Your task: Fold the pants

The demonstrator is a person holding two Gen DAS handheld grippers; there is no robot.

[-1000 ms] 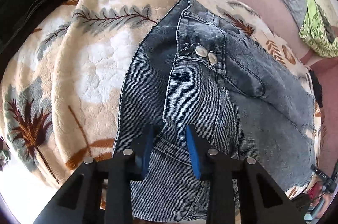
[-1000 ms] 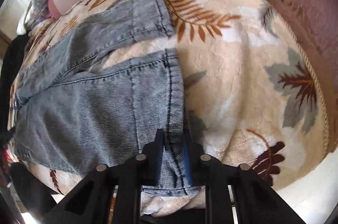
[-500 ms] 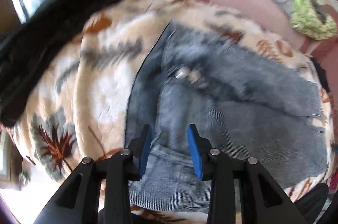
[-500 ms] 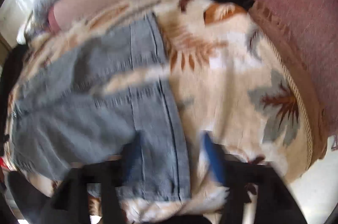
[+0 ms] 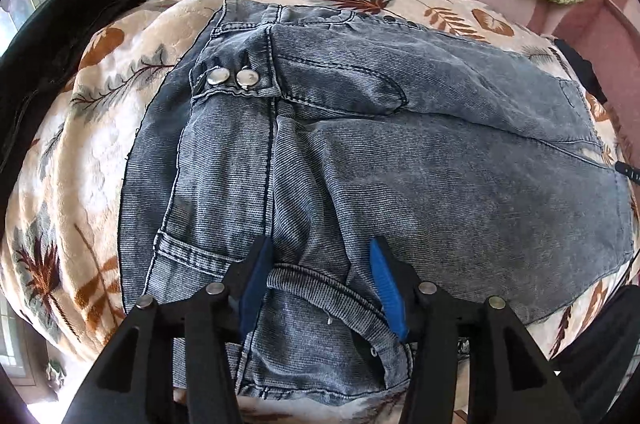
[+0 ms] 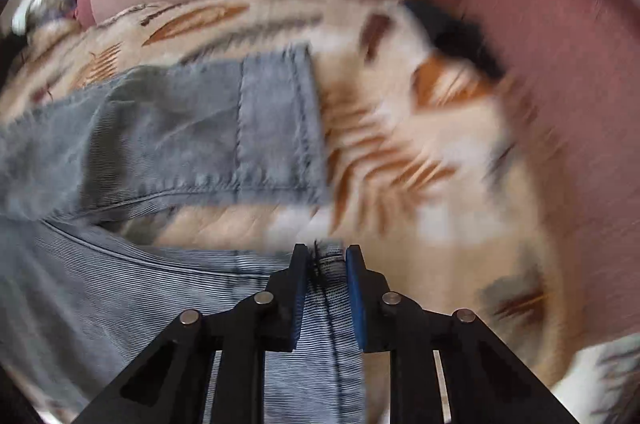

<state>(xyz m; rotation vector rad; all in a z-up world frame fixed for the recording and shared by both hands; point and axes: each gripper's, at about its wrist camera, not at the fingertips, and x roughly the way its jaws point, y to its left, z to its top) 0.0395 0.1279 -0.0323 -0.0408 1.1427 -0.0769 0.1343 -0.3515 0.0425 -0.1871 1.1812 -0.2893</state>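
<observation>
Grey-blue pants: spread flat on the leaf-print blanket, long axis running waistband to hems. Left gripper: jaws opening over the waistband's near corner, pads clear of cloth. Right gripper: closing, near hem between its pads.

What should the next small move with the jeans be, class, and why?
Probably lift the right gripper and carry the near leg's hem over the far leg. Its closing jaws already pinch that hem, while the two legs lie apart on the blanket. The left gripper is opening over the waistband, not pinching it.
</observation>
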